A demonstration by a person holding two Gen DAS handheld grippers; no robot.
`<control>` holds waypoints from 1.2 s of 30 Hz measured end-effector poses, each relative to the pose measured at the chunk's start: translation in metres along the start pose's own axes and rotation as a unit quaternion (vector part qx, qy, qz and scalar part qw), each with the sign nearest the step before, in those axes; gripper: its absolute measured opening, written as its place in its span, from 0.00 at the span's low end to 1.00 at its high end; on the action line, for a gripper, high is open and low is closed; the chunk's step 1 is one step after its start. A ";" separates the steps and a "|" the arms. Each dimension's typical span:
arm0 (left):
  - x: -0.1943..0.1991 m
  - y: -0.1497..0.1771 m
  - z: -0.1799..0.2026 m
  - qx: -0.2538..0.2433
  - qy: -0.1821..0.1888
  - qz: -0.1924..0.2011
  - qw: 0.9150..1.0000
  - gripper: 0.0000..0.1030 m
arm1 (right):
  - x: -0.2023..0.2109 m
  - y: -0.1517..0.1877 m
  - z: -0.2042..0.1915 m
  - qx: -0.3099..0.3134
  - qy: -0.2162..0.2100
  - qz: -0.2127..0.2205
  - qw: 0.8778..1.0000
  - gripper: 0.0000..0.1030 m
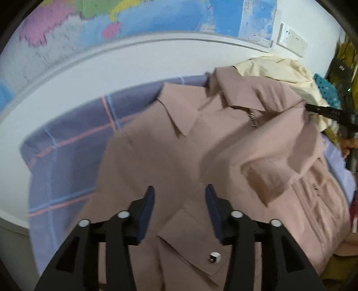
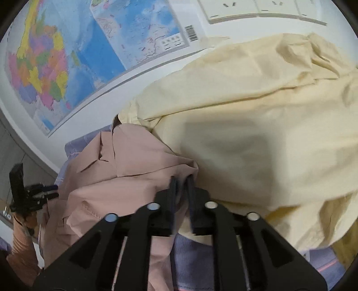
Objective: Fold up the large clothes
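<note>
Left side of bed: lying bare, purple checked sheet [image 1: 67, 143] showing beside the pink jacket [image 1: 201, 143].
Wall side: closing off the far edge, white wall [image 1: 134, 67] with map [image 1: 156, 18] standing right behind the bed.
Right side: blocking passage, cream garment [image 2: 257, 123] piling high against the wall and touching the jacket's collar.
Between left gripper [image 1: 180, 201] fingers: standing clear, nothing but flat jacket cloth beneath.
Ahead of right gripper [image 2: 181, 179]: crowding in, bunched jacket fold at the fingertips, cream pile just beyond.
</note>
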State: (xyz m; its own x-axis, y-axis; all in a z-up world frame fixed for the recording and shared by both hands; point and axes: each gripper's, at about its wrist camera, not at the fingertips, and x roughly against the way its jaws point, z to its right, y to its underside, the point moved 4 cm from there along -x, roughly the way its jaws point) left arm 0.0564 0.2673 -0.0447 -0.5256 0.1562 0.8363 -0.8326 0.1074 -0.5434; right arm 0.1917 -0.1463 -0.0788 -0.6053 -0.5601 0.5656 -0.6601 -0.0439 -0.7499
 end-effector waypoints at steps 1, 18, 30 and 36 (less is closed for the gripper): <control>0.000 0.002 0.002 -0.006 0.008 -0.002 1.000 0.57 | 0.007 0.000 0.000 0.001 -0.001 0.008 1.000 0.43; -0.004 0.005 -0.001 -0.034 -0.087 0.035 0.995 0.01 | -0.030 0.054 -0.145 0.211 -0.095 -0.045 0.972 0.53; -0.038 0.053 0.032 -0.113 -0.048 -0.033 0.992 0.52 | -0.055 0.072 -0.167 0.221 -0.114 -0.087 0.965 0.62; -0.019 0.039 0.026 -0.104 -0.084 0.031 0.991 0.04 | -0.047 0.068 -0.167 0.216 -0.113 -0.076 0.967 0.62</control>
State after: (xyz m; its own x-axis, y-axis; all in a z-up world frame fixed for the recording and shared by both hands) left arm 0.0296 0.2433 -0.0797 -0.6103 0.0056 0.7921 -0.7532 0.3057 -0.5825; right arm 0.1012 0.0156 -0.0990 -0.3711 -0.6837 0.6283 -0.4570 -0.4545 -0.7645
